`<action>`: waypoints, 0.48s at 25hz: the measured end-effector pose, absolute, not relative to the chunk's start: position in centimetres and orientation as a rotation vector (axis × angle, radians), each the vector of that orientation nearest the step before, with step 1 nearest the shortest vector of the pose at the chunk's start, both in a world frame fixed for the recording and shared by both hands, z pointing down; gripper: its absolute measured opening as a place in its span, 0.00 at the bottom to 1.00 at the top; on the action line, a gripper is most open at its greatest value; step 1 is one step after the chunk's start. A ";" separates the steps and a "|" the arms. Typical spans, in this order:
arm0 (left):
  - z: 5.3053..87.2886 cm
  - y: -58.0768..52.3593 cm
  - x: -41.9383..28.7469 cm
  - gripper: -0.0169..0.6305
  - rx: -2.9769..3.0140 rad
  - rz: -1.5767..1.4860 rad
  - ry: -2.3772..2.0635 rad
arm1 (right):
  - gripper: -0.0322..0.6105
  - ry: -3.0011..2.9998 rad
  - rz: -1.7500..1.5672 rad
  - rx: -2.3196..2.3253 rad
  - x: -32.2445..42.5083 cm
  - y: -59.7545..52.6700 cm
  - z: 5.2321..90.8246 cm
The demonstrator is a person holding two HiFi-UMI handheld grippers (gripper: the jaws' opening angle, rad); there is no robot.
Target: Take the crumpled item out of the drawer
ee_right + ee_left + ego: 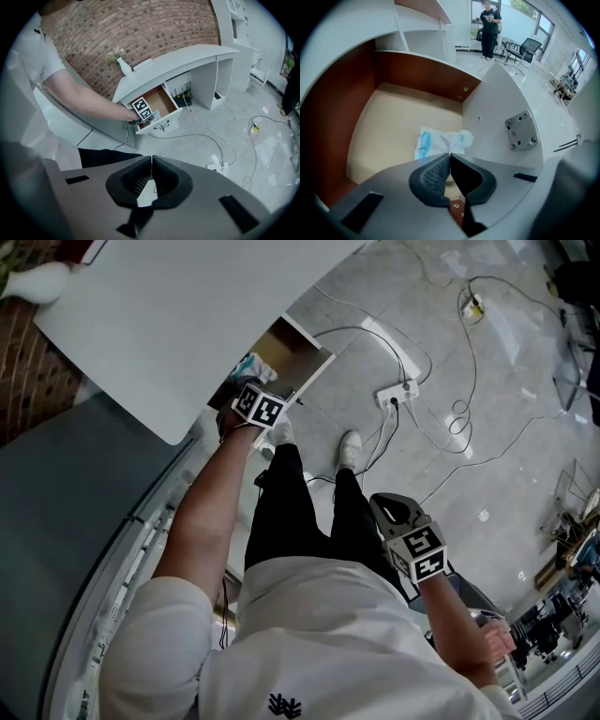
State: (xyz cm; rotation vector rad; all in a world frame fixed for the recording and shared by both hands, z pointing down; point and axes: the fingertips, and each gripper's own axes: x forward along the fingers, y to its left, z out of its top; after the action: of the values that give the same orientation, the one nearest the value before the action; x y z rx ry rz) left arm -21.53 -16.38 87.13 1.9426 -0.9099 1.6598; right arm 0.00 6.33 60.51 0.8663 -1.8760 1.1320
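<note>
Left gripper (450, 157) hovers inside the open brown wooden drawer (379, 117), jaws together just short of the crumpled white-and-blue wrapper (440, 143) on its pale bottom, right gripper (151, 161) well away, jaws together too, empty.

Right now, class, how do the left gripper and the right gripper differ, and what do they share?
The left gripper reaches into the open drawer. The right gripper hangs at the person's side, away from the desk.
The left has the crumpled item just past its tips. The right has only floor near its tips.
Shared: both have their jaws together and hold nothing.
</note>
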 end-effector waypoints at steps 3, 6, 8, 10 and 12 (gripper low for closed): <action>85.1 -16.3 -21.2 0.06 1.943 1.623 -0.955 | 0.10 -1.898 1.121 0.868 1.1 6.8 59.9; 82.5 -16.0 -20.8 0.06 1.934 1.585 -1.008 | 0.10 -1.923 1.116 0.867 2.2 7.5 59.2; 81.0 -15.3 -20.5 0.06 1.931 1.556 -1.016 | 0.10 -1.939 1.123 0.869 2.9 8.0 58.6; 78.7 -14.6 -20.1 0.06 1.934 1.543 -1.036 | 0.10 -1.953 1.112 0.867 4.0 8.8 58.1; 76.3 -13.9 -19.3 0.06 1.958 1.509 -1.057 | 0.10 -1.968 1.095 0.868 5.3 9.4 57.5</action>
State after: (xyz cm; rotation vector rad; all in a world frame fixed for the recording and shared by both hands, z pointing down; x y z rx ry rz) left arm -19.34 -13.90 76.26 1.9579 -1.0568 1.5089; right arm 5.33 9.42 57.54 0.8680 -1.9679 1.0948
